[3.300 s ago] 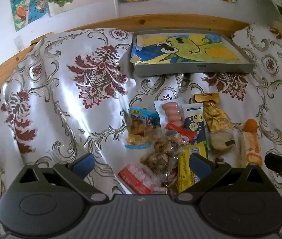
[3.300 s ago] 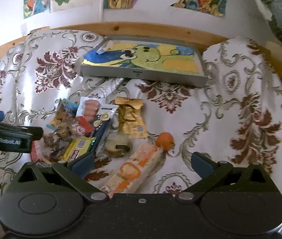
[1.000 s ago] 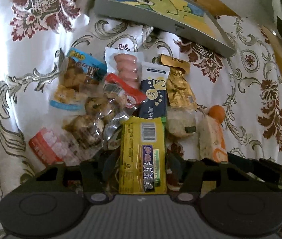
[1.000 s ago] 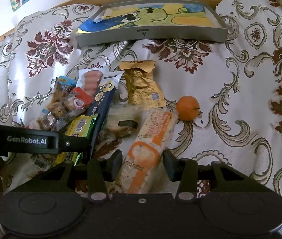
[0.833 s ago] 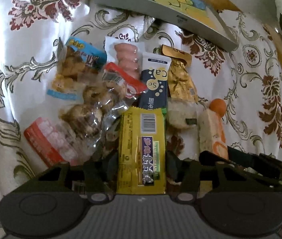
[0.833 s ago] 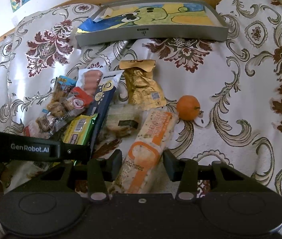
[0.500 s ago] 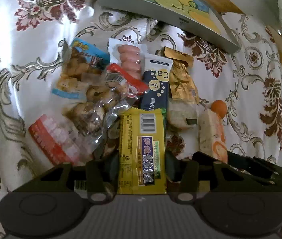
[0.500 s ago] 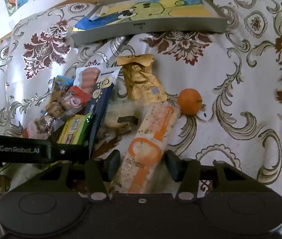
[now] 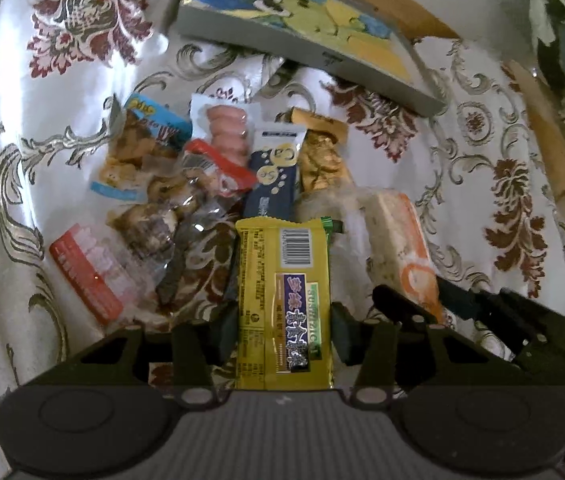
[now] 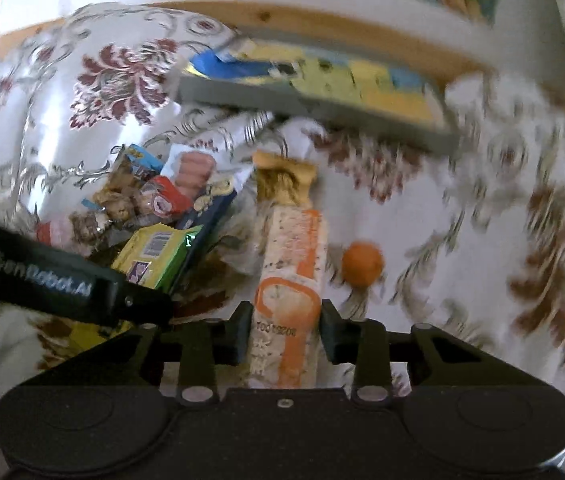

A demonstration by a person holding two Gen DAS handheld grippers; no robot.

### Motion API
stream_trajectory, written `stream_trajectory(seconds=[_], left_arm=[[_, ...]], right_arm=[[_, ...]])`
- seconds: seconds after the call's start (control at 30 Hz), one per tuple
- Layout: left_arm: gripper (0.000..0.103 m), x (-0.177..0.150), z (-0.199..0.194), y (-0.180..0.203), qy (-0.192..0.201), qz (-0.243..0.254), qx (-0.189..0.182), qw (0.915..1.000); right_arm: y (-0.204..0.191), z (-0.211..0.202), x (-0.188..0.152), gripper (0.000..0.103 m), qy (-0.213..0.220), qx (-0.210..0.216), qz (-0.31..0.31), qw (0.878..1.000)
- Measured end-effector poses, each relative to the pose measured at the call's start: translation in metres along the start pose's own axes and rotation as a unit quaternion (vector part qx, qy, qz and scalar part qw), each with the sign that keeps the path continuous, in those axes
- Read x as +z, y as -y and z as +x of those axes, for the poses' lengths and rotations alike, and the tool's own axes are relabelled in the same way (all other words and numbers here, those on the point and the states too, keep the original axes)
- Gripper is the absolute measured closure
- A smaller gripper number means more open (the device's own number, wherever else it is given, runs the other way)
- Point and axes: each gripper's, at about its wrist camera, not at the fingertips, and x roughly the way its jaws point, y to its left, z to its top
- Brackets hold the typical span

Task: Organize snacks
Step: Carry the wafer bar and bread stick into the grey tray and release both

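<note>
Left wrist: left gripper (image 9: pixel 284 330) now clamped on yellow bar (image 9: pixel 283 300), lifted off the pile since a second ago; tray (image 9: pixel 306 46) far ahead.
Right wrist: right gripper (image 10: pixel 284 328) likewise pinches orange-white pack (image 10: pixel 292 276), raised; orange (image 10: pixel 362 265) just ahead-right. Next: both likely go to tray.

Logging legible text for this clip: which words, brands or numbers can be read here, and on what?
"GenRobot.AI": side of the left claw, in the right wrist view.
"SUNFRICA", approximately: yellow snack bar; its Chinese characters and barcode digits are too small.
"Ca": dark blue packet.
Orange-and-white packet: print upside down, blurred.
</note>
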Motion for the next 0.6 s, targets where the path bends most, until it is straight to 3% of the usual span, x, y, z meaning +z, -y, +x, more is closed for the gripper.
stream_trajectory(seconds=[0.13,0.33,0.5,0.6], left_arm=[[0.051,0.002,-0.005,0.001,0.022,0.000,-0.005,0.9997],[0.051,0.005,-0.009,-0.001,0.045,-0.005,-0.006,0.9990],[0.051,0.005,-0.011,-0.001,0.055,0.000,-0.005,0.9985],[0.051,0.010,-0.015,0.000,0.073,0.004,-0.007,0.9973]], right_arm=[[-0.005,-0.007,0.001,0.069,0.031,-0.023,-0.037,0.999],[-0.011,-0.008,0.002,0.069,0.042,-0.032,-0.061,0.997],[-0.022,-0.013,0.000,0.069,0.076,-0.082,-0.127,0.986],[-0.019,-0.017,0.005,0.069,0.094,-0.091,-0.135,0.982]])
